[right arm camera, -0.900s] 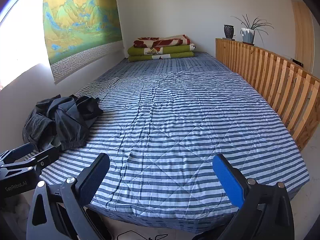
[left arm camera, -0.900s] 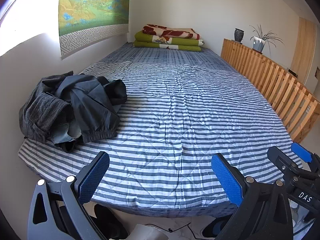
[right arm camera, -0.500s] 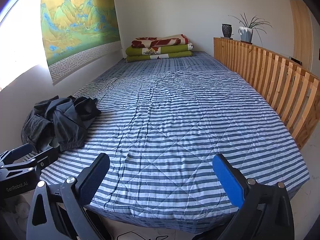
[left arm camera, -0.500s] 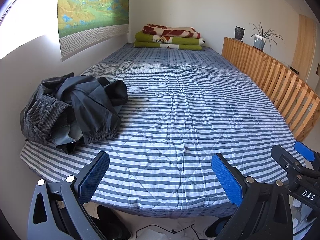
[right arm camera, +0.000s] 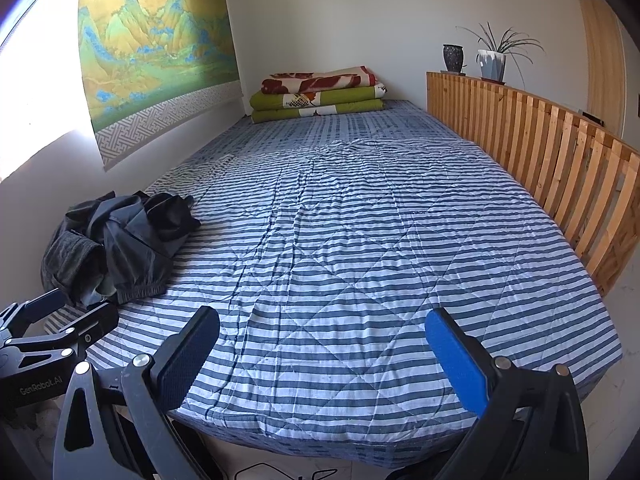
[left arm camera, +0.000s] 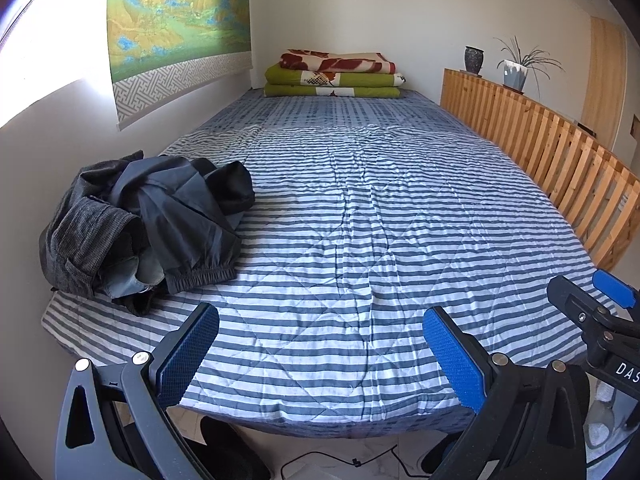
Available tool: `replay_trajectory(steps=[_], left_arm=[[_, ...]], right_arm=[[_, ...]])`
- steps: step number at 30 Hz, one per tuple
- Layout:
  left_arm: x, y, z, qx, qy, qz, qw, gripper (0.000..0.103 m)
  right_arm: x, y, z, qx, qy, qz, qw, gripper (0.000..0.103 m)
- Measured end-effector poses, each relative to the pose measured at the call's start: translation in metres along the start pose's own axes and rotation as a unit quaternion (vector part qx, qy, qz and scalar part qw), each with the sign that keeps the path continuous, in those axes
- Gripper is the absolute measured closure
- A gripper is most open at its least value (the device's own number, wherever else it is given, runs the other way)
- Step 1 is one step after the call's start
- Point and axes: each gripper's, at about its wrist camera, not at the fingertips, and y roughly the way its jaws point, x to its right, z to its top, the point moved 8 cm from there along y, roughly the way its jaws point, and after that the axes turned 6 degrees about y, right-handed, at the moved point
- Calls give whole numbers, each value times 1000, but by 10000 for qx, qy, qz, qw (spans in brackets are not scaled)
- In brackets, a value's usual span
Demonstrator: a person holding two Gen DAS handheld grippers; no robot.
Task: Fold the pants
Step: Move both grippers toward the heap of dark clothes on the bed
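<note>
I see a big bed (left arm camera: 360, 240) with a blue and white striped cover. The pants (left arm camera: 140, 224) lie in a dark, crumpled heap on the left side of the bed, close to the near edge and next to the wall. From my right camera the same heap (right arm camera: 116, 248) sits far to the left.

My left gripper (left arm camera: 320, 356) hangs over the near edge of the bed. Its two blue pads (left arm camera: 454, 364) are wide apart and nothing is between them. It does not touch the pants, which are up and to the left of it.

My right gripper (right arm camera: 322, 356) also hangs over the near edge, to the right of the other one. Its pads (right arm camera: 456, 364) are wide apart too, with only the striped cover showing between them. It is well apart from the pants.

At the far end of the bed there is a stack of folded blankets (left arm camera: 334, 74), green ones under a red and cream one. A wooden rail (left arm camera: 552, 160) runs along the right side. A plant pot (left arm camera: 514, 74) and a dark vase (left arm camera: 474, 60) stand on top of it. A green and yellow mountain picture (left arm camera: 176, 20) hangs on the left wall.
</note>
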Motion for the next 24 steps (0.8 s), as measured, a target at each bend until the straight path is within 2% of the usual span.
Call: replay_trajectory(steps=[4,8,10,16,20,24], left_arm=[[-5,12,-18,-253,-31,35,9997,0],[-8,21,-58,-605,-271,-55,9978,0],[-7,23,-80,-780,-276,22,9966,0],[-13,8,-124,-885,-610,409,9934,0],[-22,-8,-131,-824,-855,563,9913,0],[-22,-24,-130,-732,-970,453,9916,0]], right_arm=[[2,4,-3,-59,7,-18,10000,1],[5,8,-8,-115,7,-34,9999,1],[7,11,-10,-163,26,-33,9999,2],[6,18,-17,-287,31,-12,9996,2],[1,20,-21,-336,-40,24,9994,2],[0,22,-23,-366,-34,46,9993,2]])
